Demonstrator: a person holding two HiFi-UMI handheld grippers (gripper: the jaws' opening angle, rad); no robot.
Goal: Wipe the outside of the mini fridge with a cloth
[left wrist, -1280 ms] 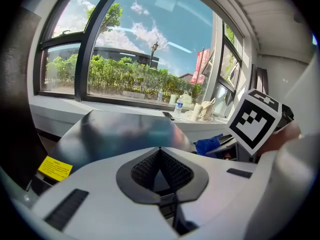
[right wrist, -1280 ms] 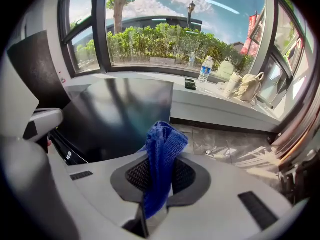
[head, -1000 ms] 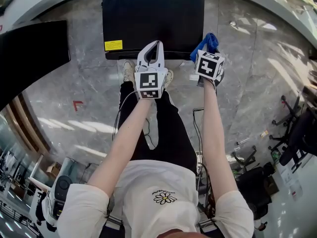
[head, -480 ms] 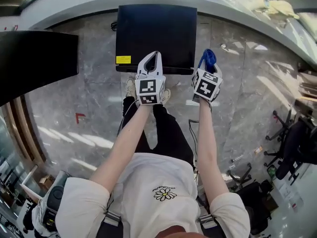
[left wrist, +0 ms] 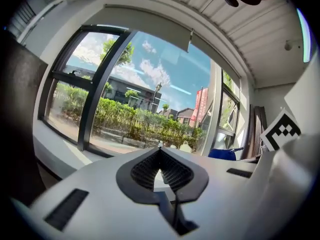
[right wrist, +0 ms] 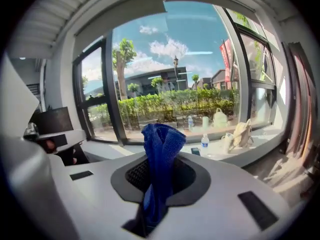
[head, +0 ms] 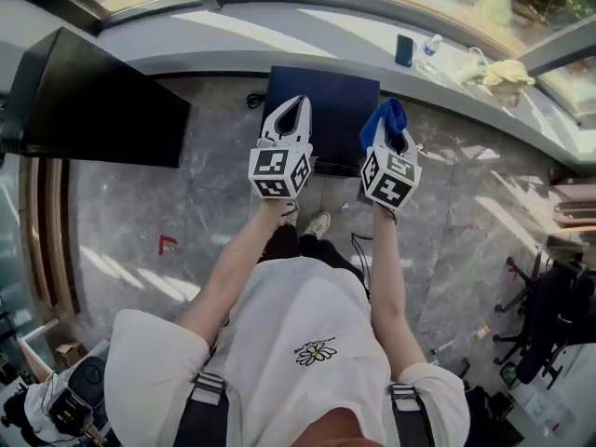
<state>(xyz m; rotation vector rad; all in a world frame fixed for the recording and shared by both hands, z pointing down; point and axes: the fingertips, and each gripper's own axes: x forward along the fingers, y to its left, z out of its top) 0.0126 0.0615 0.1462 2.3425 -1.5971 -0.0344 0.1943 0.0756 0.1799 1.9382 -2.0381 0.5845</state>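
Right tool (right wrist: 159,160) pinches cloth (right wrist: 161,136); left tool (left wrist: 160,149) pressed together; fridge (head: 335,101) below; bottle (right wrist: 204,144) on sill (right wrist: 245,156).

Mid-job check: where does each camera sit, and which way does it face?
Head view: on the person's head, looking steeply down at the mini fridge; shows both arms, torso, left gripper, and right gripper holding the cloth.
Left gripper view: rides that gripper, looks along its shut, empty jaws toward the window; the cloth shows at right.
Right gripper view: rides that gripper, looks past the clamped cloth to the window and a bottle on the ledge.
Shared: both gripper views face the hedge outside.
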